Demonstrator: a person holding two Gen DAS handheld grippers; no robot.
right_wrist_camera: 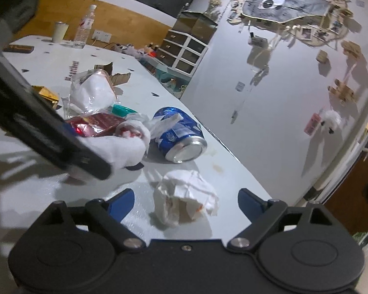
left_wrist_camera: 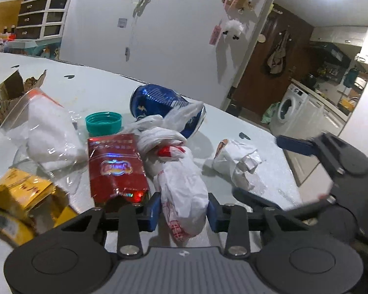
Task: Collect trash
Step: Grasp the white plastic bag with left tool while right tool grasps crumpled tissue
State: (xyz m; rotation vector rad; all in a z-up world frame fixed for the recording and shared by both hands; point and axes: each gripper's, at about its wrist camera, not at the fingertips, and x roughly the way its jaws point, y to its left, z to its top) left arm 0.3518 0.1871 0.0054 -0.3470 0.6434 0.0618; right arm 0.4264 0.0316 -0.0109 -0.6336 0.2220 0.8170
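Note:
My left gripper [left_wrist_camera: 183, 207] is shut on a crumpled white plastic bag with red print [left_wrist_camera: 181, 188], which lies on the white table [left_wrist_camera: 98, 90]. It also shows in the right wrist view [right_wrist_camera: 125, 147], held by the left gripper's black body. My right gripper [right_wrist_camera: 186, 199] is open around a crumpled white tissue wad [right_wrist_camera: 184, 201]; the wad also shows in the left wrist view [left_wrist_camera: 238, 161]. Beyond lie a dented blue can [left_wrist_camera: 159, 103] on its side, a red packet [left_wrist_camera: 116, 166], a teal cap [left_wrist_camera: 103, 122], a clear zip bag [left_wrist_camera: 49, 132] and a yellow box [left_wrist_camera: 22, 193].
Torn brown cardboard [left_wrist_camera: 14, 90] lies at the table's far left. A water bottle [right_wrist_camera: 84, 28] and a white cup [right_wrist_camera: 59, 31] stand at the table's far end. The table edge runs close behind the can; a white wall [left_wrist_camera: 171, 36] stands beyond.

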